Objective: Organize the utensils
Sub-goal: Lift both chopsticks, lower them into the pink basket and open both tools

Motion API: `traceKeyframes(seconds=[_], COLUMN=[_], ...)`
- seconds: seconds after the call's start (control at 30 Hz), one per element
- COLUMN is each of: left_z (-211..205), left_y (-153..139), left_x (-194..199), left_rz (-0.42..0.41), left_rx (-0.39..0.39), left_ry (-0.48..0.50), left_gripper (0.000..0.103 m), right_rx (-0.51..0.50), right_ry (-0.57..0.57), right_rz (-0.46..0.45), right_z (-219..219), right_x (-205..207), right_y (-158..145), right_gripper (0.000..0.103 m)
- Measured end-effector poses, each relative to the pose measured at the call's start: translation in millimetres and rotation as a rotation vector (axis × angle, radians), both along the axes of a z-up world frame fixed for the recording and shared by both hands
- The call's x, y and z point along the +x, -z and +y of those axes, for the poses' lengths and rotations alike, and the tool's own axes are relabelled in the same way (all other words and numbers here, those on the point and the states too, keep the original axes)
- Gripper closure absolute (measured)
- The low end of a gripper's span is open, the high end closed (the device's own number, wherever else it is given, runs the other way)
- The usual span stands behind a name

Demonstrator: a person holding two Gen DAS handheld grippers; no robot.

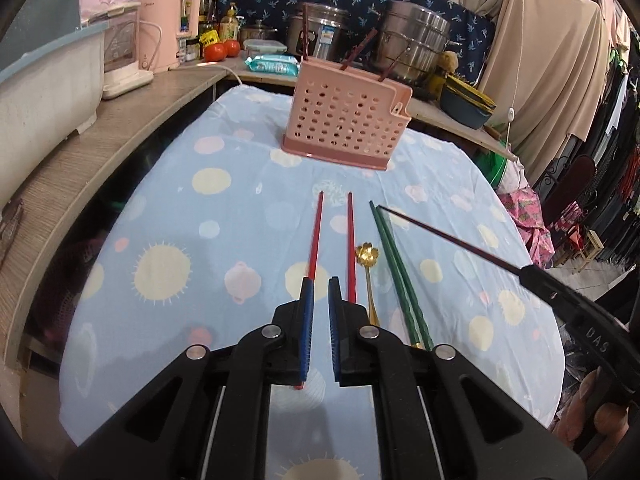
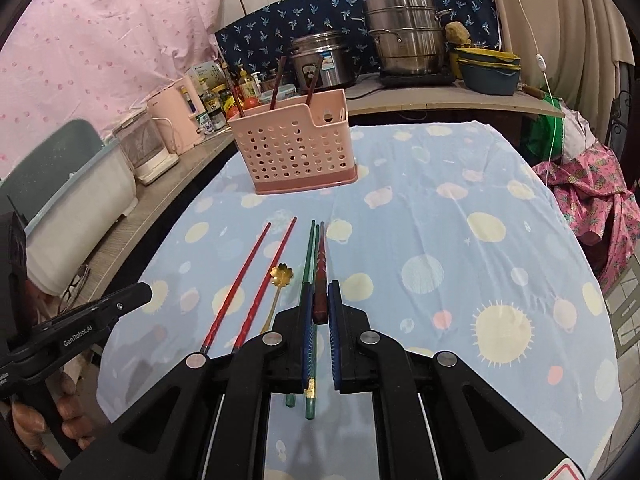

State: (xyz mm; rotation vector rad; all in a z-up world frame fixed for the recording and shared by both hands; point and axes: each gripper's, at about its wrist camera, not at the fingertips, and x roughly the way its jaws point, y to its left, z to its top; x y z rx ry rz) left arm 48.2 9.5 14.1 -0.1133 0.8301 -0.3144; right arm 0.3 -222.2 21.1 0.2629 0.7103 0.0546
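A pink perforated utensil holder (image 1: pixel 348 120) (image 2: pixel 296 148) stands at the far end of the blue dotted tablecloth (image 1: pixel 208 248), with dark chopsticks leaning in it. On the cloth lie two red chopsticks (image 1: pixel 316 232) (image 2: pixel 240 280), a gold flower-headed spoon (image 1: pixel 367 254) (image 2: pixel 281 273) and a pair of green chopsticks (image 1: pixel 394 264) (image 2: pixel 308 252). My right gripper (image 2: pixel 320 286) (image 1: pixel 528 274) is shut on a dark red chopstick (image 2: pixel 321 256) (image 1: pixel 448 238), held above the green pair and pointing toward the holder. My left gripper (image 1: pixel 320 284) (image 2: pixel 146 292) hovers over the red chopsticks, nearly shut, with nothing between its pads.
A wooden shelf (image 1: pixel 132 120) along the left and back carries a white appliance (image 1: pixel 120 56), a pink kettle (image 2: pixel 176 120), tomatoes (image 1: pixel 222 50), steel pots (image 2: pixel 404 32) and blue bowls (image 2: pixel 488 72). Pink patterned fabric (image 2: pixel 584 188) hangs off the table's right edge. A hand (image 2: pixel 36 420) grips the left tool.
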Motion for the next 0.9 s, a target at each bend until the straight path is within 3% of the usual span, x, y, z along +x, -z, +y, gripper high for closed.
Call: traceKeyframes(seconds=[0.07,0.1,0.17,0.2,0.53,0.8,0.9], left_z=[1,1,1,1,-5,-7,-6], left_y=[14,21,37,44,80,83,82], left_x=[1,1,0,-1,1,1,1], left_rz=[0.040,0.060,0.087,0.098,0.154,0.149,0.151], left_rx=[-0.006,-0.007,-0.003,0.002,0.056,0.073,0.069], left_ry=[0.003,0.004,-0.007,-0.005,0.023,0.038,0.042], left_gripper=[0.090,0.079,0.068,0.067,0.070,0.095,0.095], right_rx=[-0.004,-0.002,0.004,0.007,0.008,0.005,0.005], right_ry=[-0.001,-0.001,-0.002,-0.003,-0.008,-0.011,-0.011], right_rz=[-0.002,0.001,0.012,0.018,0.037,0.043,0.043], right_z=[0,0,0,0,5,5,6], right_x=[0,0,-1,-1,-4,-4,-4], right_y=[-1,0,4,6,14,16,16], right_gripper=[0.096,0.096,0.096,0.096,0.096,0.096,0.096])
